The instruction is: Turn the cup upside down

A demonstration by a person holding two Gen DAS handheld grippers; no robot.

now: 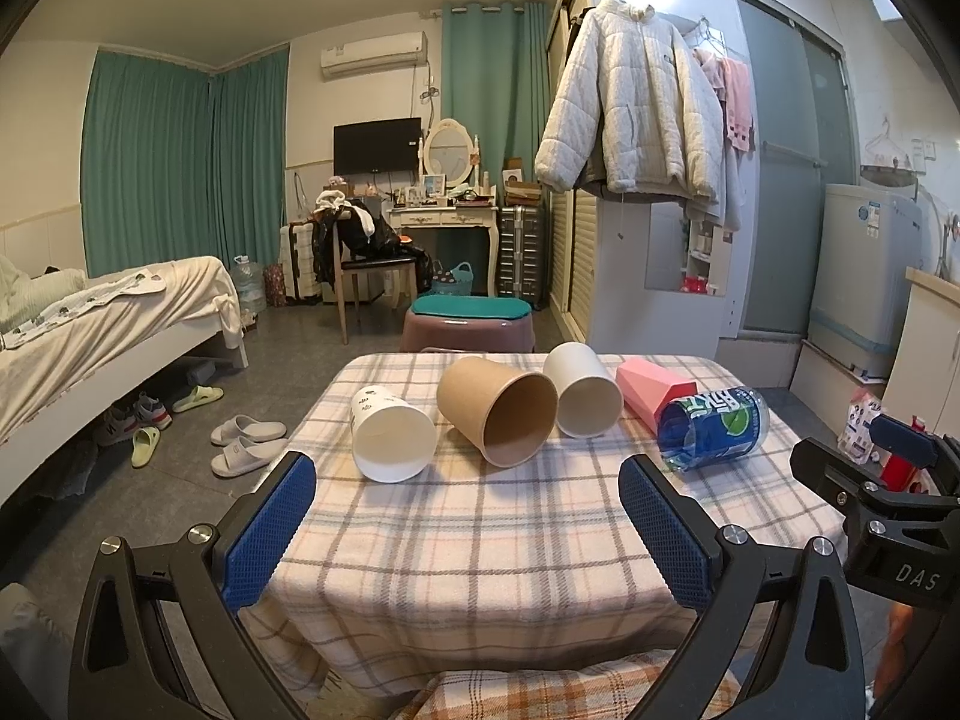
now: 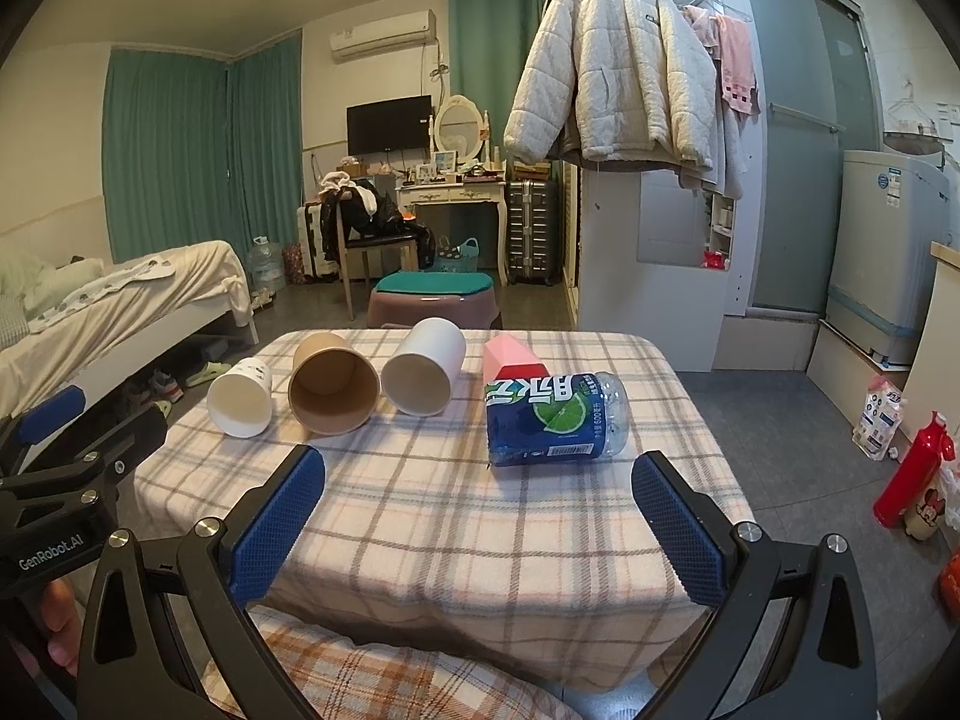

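Your left gripper (image 1: pixel 467 531) and right gripper (image 2: pixel 478 525) both with jaws wide, holding nothing, near the worktop (image 1: pixel 540 540) edge, brown cup (image 1: pixel 498 411) lying on its side between two white cups, well apart from your jaws

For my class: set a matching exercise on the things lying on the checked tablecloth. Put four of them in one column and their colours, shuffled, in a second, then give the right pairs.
All four lie on their sides on the checked tablecloth.

Things
1. Paper cup at the left end of the row
2. Widest paper cup
3. Faceted cup
4. Cut-off bottle

Colours
A. Pink
B. Blue label with a green lime
C. White with small dark print
D. Brown

Pairs: 1-C, 2-D, 3-A, 4-B
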